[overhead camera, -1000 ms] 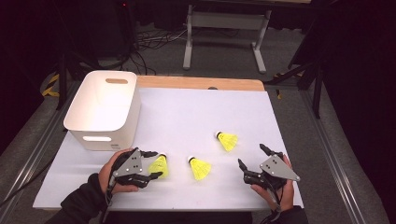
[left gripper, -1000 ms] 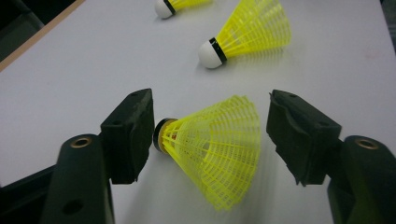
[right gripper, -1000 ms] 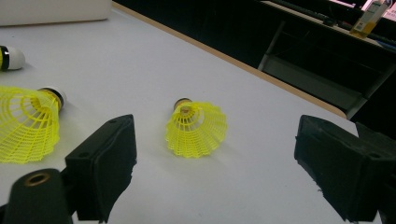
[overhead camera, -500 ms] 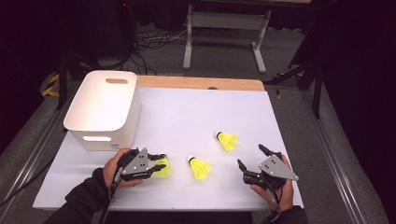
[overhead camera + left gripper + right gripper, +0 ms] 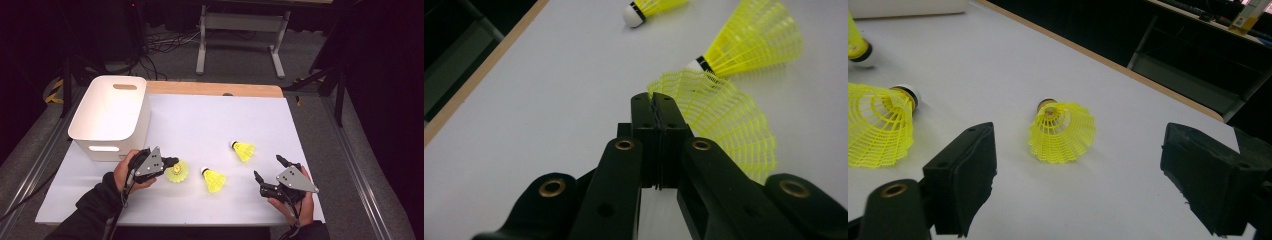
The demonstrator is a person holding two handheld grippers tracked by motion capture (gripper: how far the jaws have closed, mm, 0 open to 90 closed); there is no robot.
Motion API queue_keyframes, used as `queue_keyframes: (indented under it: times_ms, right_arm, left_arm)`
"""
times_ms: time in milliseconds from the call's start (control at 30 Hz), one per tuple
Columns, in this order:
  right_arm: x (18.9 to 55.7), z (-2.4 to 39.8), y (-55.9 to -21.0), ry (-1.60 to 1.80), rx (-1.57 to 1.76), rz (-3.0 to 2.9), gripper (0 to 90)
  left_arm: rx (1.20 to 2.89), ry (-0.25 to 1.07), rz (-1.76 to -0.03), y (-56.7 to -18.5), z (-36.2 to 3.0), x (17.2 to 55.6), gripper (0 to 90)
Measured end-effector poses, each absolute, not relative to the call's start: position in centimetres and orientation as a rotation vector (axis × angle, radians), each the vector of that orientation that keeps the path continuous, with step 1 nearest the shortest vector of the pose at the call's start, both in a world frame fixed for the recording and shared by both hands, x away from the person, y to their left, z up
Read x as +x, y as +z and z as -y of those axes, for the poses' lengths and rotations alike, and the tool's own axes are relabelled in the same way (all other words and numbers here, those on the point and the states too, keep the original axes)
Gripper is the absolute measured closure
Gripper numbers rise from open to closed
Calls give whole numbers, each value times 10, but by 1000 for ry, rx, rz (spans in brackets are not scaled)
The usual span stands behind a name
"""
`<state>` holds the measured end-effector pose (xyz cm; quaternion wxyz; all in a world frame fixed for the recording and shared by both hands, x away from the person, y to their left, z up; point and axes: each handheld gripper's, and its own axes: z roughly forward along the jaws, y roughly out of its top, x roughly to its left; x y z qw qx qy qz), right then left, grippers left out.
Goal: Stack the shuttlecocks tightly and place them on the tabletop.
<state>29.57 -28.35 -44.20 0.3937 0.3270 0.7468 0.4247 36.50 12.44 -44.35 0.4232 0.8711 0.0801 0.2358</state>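
the left hand (image 5: 129, 171) reaches in beside the white bin (image 5: 111, 118), its left gripper (image 5: 169, 163) level, jaws just closed, clamped on the skirt rim of the nearest shuttlecock (image 5: 177, 171). two more shuttlecocks lie mid-table. the right gripper (image 5: 270, 175) hovers low near the table's front edge, jaws wide apart, holding nothing.

Three shuttlecocks, one bin

Three yellow shuttlecocks: one (image 5: 177, 171) near the front-left corner, one (image 5: 214, 180) at the front edge, one (image 5: 243, 150) toward the right; one white bin (image 5: 111, 118) at the surface's left edge.
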Motion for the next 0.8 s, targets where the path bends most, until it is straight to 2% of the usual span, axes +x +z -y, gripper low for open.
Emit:
queue_keyframes:
  times_ms: [167, 300, 533, 800]
  right_arm:
    - [296, 285, -442, 1086, 843, -1894, 157]
    - [297, 286, -443, 1090, 853, -1897, 157]
    - [299, 287, -444, 1095, 864, -1915, 157]
    - [300, 287, -446, 1094, 867, -1931, 157]
  left_arm:
    - [2175, 629, -307, -431, -116, 380, 893]
    - [2228, 713, -386, -426, -104, 392, 895]
    - [2285, 711, -531, -417, -91, 420, 895]
    - [2431, 749, -569, -417, -73, 437, 895]
